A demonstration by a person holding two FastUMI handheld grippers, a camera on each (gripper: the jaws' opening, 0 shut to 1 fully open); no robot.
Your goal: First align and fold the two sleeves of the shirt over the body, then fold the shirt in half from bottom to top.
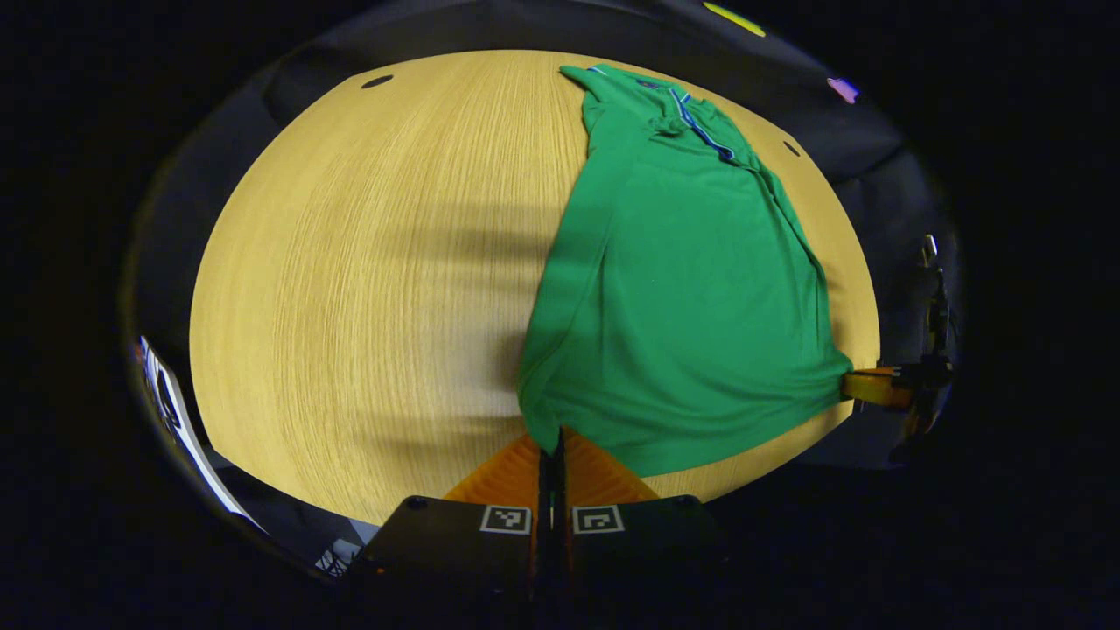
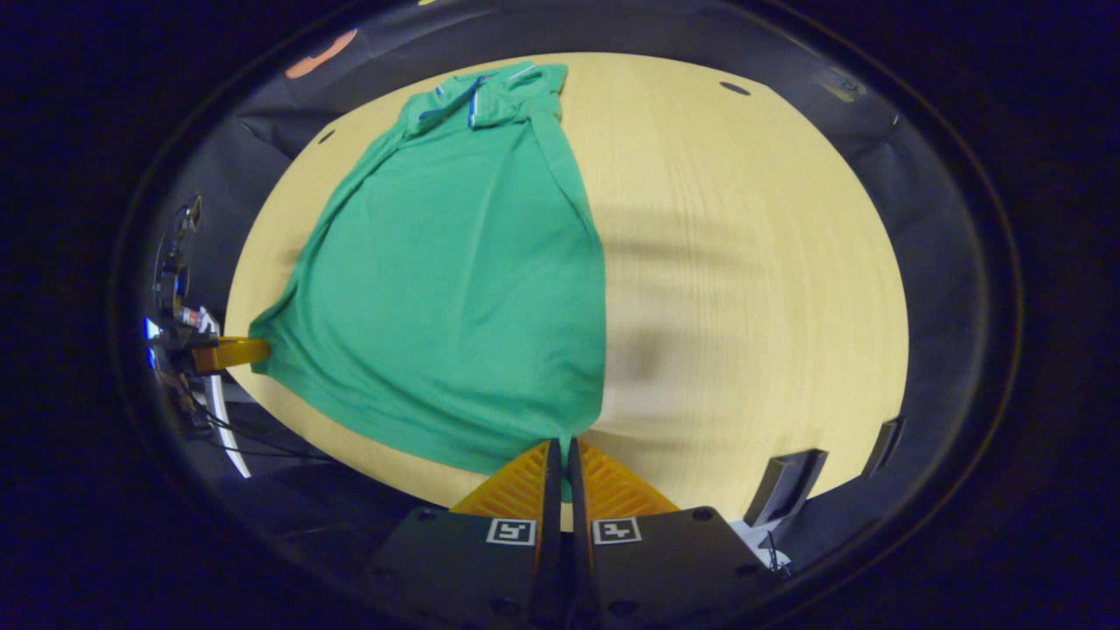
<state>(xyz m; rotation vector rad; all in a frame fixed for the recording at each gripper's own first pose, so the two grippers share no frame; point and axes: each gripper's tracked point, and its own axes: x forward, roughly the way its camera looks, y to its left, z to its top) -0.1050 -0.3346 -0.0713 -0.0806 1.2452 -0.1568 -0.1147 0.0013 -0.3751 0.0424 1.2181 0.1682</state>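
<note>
The shirt [image 1: 682, 289] lies lengthwise on the bench [image 1: 376, 280], collar [image 1: 691, 118] at the far end, hem at the near edge. In the left gripper view, the left gripper [image 1: 553, 437] sits at the hem's left corner, fingers closed on the cloth, with the shirt to its right and bare bench to its left. In the right gripper view, the right gripper [image 2: 560, 448] pinches the opposite hem corner, with the shirt to its left. Each gripper appears at the far corner in the other's view.

pale wood table [image 1: 367, 289], dark cloth walls [image 2: 945, 227]
</note>
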